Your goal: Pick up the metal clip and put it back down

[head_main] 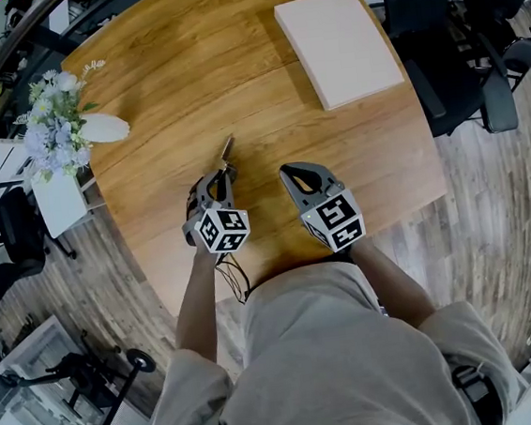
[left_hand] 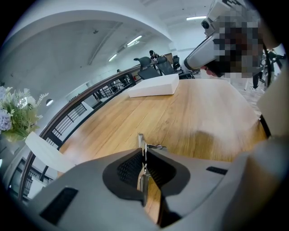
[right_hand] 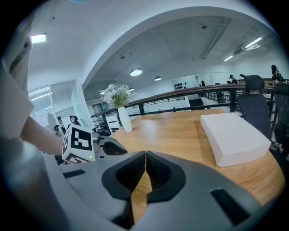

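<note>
Pinching slim silver metal clip (left_hand: 141, 143) in left hand-held gripper (left_hand: 144, 153) near round wooden desk's (head_main: 353, 150) front edge; right hand-held gripper (right_hand: 145, 155) clamped shut, empty. Loads of bare wood ahead.

Round wooden table (head_main: 231, 59), plank floor (head_main: 489, 183) (grey-brown), black office chairs (head_main: 449, 74), ceiling strip lights (left_hand: 134, 41)

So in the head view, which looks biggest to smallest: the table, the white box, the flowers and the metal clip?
1. wooden table
2. white box
3. flowers
4. metal clip, tiny, held in the left gripper
</note>
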Available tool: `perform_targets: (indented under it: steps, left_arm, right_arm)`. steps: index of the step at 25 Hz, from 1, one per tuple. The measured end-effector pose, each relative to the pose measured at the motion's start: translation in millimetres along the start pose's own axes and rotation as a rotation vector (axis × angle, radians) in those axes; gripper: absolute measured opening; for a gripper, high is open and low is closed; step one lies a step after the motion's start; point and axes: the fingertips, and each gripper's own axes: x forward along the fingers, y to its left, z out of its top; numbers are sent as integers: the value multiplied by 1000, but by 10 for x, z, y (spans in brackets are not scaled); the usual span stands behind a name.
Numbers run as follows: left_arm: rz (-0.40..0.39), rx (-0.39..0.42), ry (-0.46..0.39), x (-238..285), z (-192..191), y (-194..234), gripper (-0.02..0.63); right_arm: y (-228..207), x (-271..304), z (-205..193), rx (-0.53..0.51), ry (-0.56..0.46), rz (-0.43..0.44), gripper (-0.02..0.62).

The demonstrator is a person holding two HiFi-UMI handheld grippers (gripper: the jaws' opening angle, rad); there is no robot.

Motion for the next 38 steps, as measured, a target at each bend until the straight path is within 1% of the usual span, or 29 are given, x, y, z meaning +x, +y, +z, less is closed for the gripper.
perform_targets:
  steps: [11,13,21,24,27,30,35,38]
  left_arm:
    - [-53,-37,21,63,-38,-195,41]
    - [-68,-49,29,77,-53,-225,50]
    - [-99,-125,33,91,-89,-254,79]
    - [-105,-166,23,34,-78,-250,84]
    - [-103,-221,0,-87,-45,-218,84]
    - [-95,-297,-35,-231,-11,-180,84]
    - [-70,-479,-105,-528,29,-112,83]
    - [-63,-611,-160,-734,92,-85,40]
  right_arm:
    - [46,-17,-45,-11,15,4,28]
    - [53,-23,-66,-11,18,3,28]
    - [111,-47,-98,-20,27,3,28]
    - [136,-69,-114,-21,30,-1,28]
    - [132,-94,-115,-11,31,-17,28]
    - [157,-91,-108,-20,34,-23,28]
    - [300,-16,-105,-39,44,-11,28]
    - [355,-23,-9,-50,8,-42,28]
